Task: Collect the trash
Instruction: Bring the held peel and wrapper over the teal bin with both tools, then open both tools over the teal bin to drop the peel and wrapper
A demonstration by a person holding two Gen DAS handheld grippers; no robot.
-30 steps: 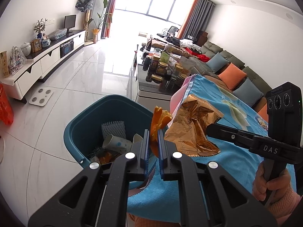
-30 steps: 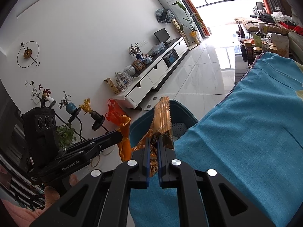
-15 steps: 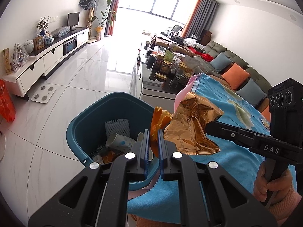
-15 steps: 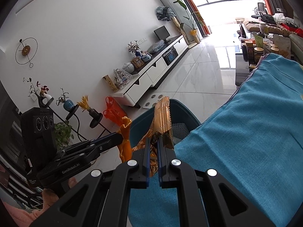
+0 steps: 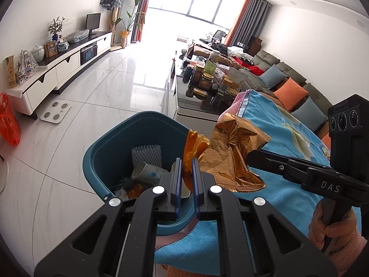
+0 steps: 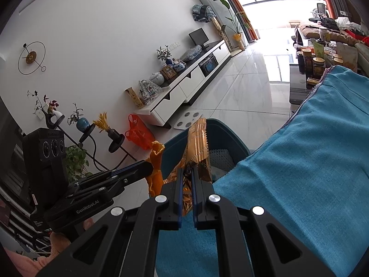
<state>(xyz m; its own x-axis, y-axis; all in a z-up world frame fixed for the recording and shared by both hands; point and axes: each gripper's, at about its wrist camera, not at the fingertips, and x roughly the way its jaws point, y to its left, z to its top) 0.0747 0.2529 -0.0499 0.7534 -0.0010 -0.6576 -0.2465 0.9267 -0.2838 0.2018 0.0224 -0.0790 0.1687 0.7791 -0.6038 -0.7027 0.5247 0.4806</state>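
My left gripper (image 5: 185, 161) is shut on a strip of orange peel (image 5: 192, 146), held over the near rim of a teal bin (image 5: 110, 143). My right gripper (image 6: 187, 173) is shut on a crumpled gold foil wrapper (image 6: 198, 145), which hangs beside the bin at the edge of the blue towel (image 6: 299, 173). In the left wrist view the wrapper (image 5: 233, 152) sits just right of the peel, with the right gripper (image 5: 250, 158) clamped on it. The right wrist view shows the peel (image 6: 155, 166) in the left gripper (image 6: 150, 168). The bin holds a paper cup (image 5: 147, 172), white foam netting (image 5: 146, 154) and scraps.
A glass table (image 5: 191, 108) crowded with jars stands behind the bin. A white TV cabinet (image 5: 57, 71) lines the left wall, with a bathroom scale (image 5: 55, 113) and an orange bag (image 5: 8, 124) on the floor. A sofa with cushions (image 5: 288, 90) runs along the right.
Both grippers keep their grip and stay nearly in place. The views have tilted slightly, so the bin sits a little lower in the left wrist view.
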